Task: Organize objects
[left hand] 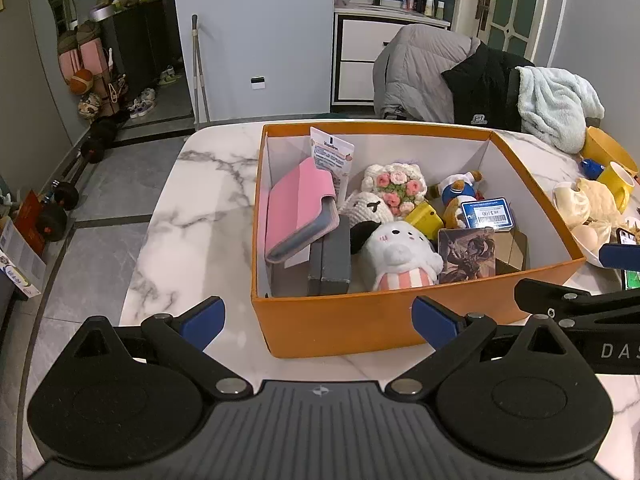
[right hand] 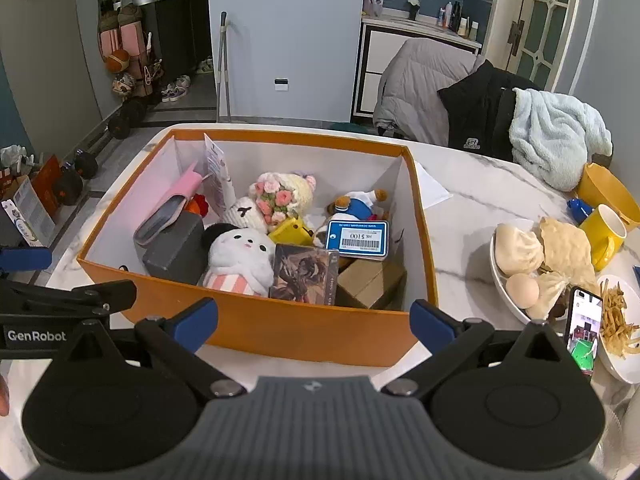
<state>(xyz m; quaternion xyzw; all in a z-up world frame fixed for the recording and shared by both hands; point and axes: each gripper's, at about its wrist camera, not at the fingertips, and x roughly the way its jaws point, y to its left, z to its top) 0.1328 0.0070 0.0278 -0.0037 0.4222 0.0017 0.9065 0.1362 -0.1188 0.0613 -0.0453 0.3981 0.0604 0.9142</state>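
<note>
On the marble table (left hand: 192, 216), the orange box (left hand: 340, 320) lies lengthwise away from camera.

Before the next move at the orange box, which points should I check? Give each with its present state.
1. Left tool open, nothing held: ok.
2. Right tool open, nothing held: ok.
3. Orange box upright on the marble table, top open: ok.
4. Free room inside the box: not ok, the white plush and other things crowd it.
5. Plate of food apart from the box: ok.
</note>
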